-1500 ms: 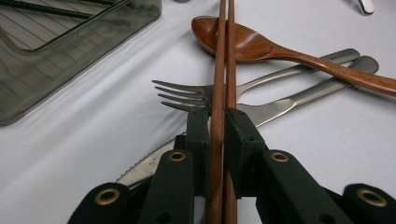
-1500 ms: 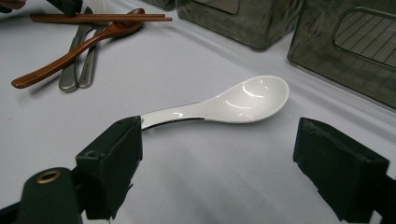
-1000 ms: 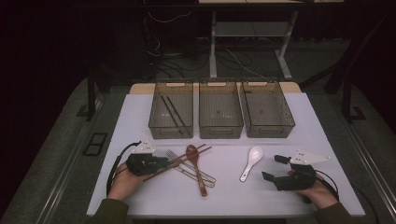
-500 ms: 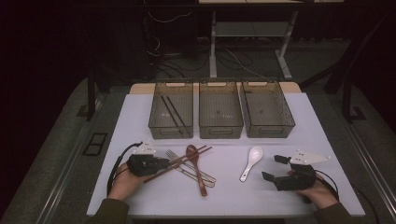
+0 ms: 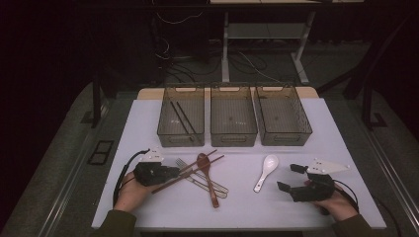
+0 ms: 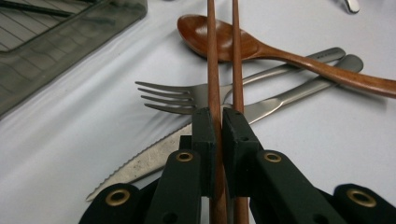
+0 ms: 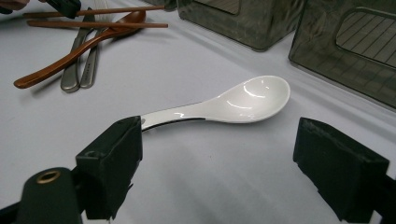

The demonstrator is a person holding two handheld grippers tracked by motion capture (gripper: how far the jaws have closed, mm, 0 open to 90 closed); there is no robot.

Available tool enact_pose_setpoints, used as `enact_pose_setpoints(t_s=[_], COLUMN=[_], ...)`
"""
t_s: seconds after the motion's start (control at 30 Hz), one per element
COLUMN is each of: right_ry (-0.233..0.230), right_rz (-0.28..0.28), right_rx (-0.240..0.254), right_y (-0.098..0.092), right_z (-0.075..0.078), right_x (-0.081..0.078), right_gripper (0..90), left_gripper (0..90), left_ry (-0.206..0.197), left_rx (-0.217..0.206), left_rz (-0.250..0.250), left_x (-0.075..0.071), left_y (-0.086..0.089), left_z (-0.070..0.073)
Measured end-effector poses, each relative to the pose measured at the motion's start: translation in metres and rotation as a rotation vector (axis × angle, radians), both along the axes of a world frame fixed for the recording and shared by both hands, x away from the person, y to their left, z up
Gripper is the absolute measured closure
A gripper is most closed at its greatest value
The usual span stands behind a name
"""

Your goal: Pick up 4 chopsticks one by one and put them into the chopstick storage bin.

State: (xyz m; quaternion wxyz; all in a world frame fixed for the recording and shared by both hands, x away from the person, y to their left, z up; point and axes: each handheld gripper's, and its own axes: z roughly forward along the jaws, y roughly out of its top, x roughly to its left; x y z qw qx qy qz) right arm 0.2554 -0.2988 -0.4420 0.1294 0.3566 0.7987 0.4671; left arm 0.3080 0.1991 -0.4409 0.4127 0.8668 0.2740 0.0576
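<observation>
My left gripper (image 5: 174, 173) (image 6: 218, 116) is shut on a brown chopstick (image 6: 211, 56) near its thick end. The second brown stick (image 6: 237, 56) runs alongside, passing under one jaw. The pair (image 5: 197, 168) lies slanted across a fork (image 6: 173, 95), a table knife (image 6: 140, 161) and a wooden spoon (image 5: 207, 177) (image 6: 196, 32). At the front right, my right gripper (image 5: 288, 177) (image 7: 219, 140) stands open on the table. A white ceramic spoon (image 5: 267, 170) (image 7: 243, 100) lies just ahead of it, its handle end beside the left jaw, untouched.
Three dark see-through bins stand in a row at the back: the left one (image 5: 181, 121) holds black chopsticks, while the middle (image 5: 233, 118) and right (image 5: 281, 118) ones look empty. The white mat (image 5: 148, 123) ends close behind both hands.
</observation>
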Motion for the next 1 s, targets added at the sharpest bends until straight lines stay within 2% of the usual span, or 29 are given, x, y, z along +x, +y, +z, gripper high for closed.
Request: enact_pose_setpoints(t_s=[0.33,0.67,1.0], right_ry=[0.0,0.0,-0.004], right_rz=[0.002,0.003,0.008], right_rx=[-0.002,-0.002,-0.011], right_y=[0.0,0.0,0.001], right_z=[0.0,0.0,-0.001], right_x=[0.0,0.0,0.001], right_gripper=[15.3,15.3,15.3], left_gripper=[83.1,83.0,83.0], left_ry=[-0.012,-0.03,-0.027], left_rx=[-0.016,0.012,-0.015], left_rz=[0.003,-0.003,-0.007], left_x=[-0.004,-0.009,-0.01], left_y=[-0.002,-0.012,-0.021], left_z=[0.008,0.015,0.021])
